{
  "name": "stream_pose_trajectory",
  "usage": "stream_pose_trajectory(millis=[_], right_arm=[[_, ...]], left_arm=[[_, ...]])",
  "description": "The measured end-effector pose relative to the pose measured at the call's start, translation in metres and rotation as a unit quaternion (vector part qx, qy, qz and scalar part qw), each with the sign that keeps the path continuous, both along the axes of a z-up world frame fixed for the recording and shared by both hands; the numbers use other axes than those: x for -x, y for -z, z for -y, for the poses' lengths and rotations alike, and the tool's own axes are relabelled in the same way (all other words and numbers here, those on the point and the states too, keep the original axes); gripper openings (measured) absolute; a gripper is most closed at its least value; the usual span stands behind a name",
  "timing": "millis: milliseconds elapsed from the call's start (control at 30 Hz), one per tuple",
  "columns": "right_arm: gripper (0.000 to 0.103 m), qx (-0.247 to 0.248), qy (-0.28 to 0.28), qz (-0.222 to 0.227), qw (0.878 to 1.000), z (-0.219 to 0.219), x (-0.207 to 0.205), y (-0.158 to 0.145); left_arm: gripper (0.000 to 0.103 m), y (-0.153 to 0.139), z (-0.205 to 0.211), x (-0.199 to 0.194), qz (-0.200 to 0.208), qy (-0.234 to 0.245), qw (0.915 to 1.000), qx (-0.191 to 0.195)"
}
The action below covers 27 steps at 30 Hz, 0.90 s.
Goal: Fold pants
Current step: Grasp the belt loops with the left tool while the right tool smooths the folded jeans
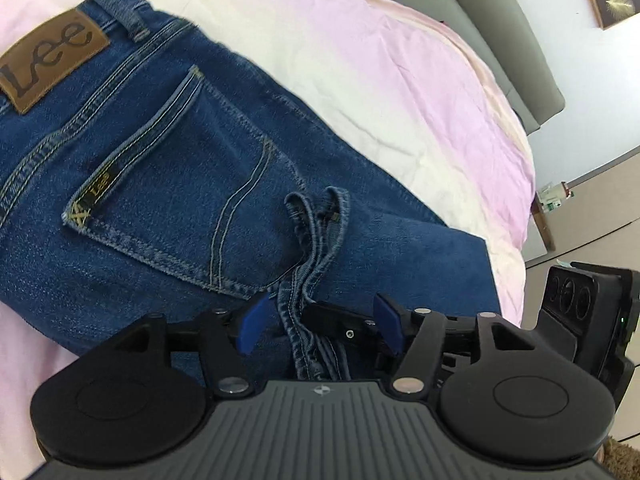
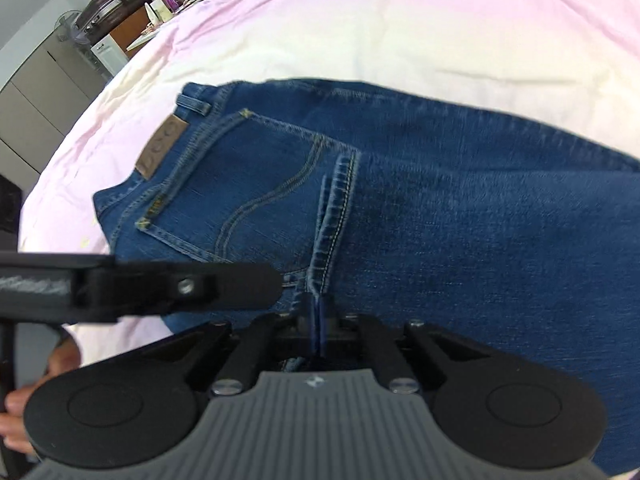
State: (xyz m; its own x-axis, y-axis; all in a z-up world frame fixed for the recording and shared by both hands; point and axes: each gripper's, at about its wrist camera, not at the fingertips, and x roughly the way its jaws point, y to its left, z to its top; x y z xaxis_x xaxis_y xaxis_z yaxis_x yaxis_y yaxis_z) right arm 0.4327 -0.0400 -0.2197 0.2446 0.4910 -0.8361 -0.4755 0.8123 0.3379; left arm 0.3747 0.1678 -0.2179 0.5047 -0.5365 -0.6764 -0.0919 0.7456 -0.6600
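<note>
Both grippers (image 1: pixel 320 320) (image 2: pixel 318 320) at jeans' (image 2: pixel 440 220) hem, seemingly

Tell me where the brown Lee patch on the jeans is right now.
The brown Lee patch sits on the waistband, upper left in the left wrist view, beside a belt loop and above the back pocket.

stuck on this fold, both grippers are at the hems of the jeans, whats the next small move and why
Probably close the left gripper on the bunched hems. Its blue pads stand apart on either side of that denim, while the right gripper is already pinched shut on the hem edge. The jeans lie on the pink sheet; with both ends held, the hems can be placed squarely.
</note>
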Motion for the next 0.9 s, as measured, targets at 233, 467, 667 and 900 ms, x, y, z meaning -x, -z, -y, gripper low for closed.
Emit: stream_pose_trajectory(millis=[233, 467, 667, 900], right_arm=[[0.033, -0.02, -0.007, 0.003, 1.0, 0.017, 0.007, -0.01], [0.037, 0.032, 0.021, 0.065, 0.997, 0.077, 0.025, -0.028], [0.037, 0.033, 0.075, 0.057, 0.995, 0.132, 0.032, -0.016], [0.037, 0.035, 0.096, 0.07, 0.992, 0.152, 0.038, -0.024]], left_arm=[[0.081, 0.006, 0.011, -0.009, -0.011, 0.002, 0.9999, 0.002], [0.071, 0.015, 0.04, -0.021, -0.012, -0.005, 0.9983, -0.057], [0.019, 0.01, 0.072, -0.018, 0.013, 0.019, 0.9889, -0.147], [0.01, -0.033, 0.095, 0.006, 0.092, 0.02, 0.9732, -0.21]])
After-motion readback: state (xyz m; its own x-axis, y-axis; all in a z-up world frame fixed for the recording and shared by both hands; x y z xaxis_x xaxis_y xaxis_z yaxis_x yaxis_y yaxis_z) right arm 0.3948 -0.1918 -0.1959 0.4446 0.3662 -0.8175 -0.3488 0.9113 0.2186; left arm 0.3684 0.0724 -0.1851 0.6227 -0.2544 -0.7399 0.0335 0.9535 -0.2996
